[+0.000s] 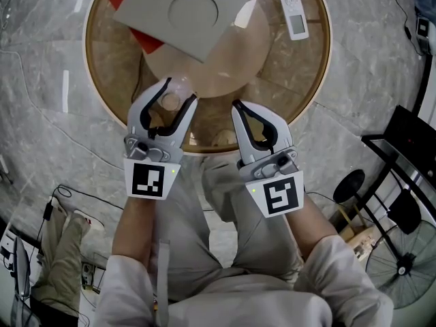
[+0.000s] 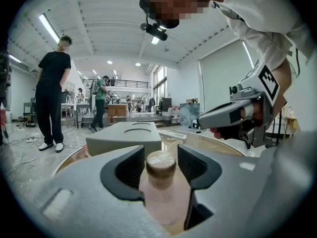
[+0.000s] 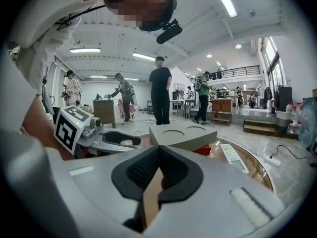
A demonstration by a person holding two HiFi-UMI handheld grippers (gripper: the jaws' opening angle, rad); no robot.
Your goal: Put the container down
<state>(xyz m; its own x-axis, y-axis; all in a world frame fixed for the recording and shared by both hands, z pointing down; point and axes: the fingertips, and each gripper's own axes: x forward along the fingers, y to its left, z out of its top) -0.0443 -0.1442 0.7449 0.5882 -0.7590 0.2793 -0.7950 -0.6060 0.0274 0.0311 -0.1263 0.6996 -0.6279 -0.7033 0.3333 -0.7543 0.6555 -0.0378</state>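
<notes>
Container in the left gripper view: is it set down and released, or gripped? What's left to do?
Looks done: the container stands upright, apparently resting on the round table, though its base is hidden. The left gripper is open, with a gap between each pad and the cork stopper. In hand: nothing. The right gripper is shut and empty. Left: probably just drawing the left gripper back off the container without tipping it.

Long white strip lights (image 2: 49,28) are glowing on the high white ceiling (image 2: 109,14), daylight is coming through tall windows (image 2: 159,81), and a black floor fan (image 1: 402,272) is standing on the grey marble floor (image 1: 41,67).
</notes>
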